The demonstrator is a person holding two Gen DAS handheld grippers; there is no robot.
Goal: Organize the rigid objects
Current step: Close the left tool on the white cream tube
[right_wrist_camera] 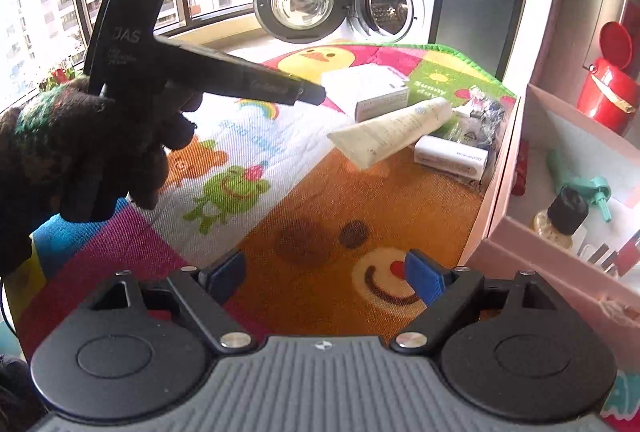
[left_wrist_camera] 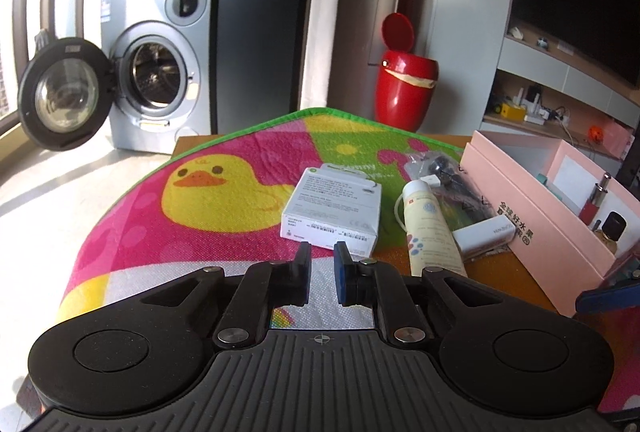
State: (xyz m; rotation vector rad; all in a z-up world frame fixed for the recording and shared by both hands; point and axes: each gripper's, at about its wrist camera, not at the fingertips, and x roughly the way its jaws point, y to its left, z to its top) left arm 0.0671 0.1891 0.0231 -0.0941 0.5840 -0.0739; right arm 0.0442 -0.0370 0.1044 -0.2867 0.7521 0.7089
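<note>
Left tool (left_wrist_camera: 322, 272) is clenched on nothing; the white box (left_wrist_camera: 334, 216) sits just ahead of its tips, long axis pointing away. Right tool (right_wrist_camera: 326, 280) hangs released, farther back.

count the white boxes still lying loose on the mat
2. The larger white box lies by the duck print. The small white box lies beside the cream tube, close to the pink box. Others may hide under the plastic bag.
</note>
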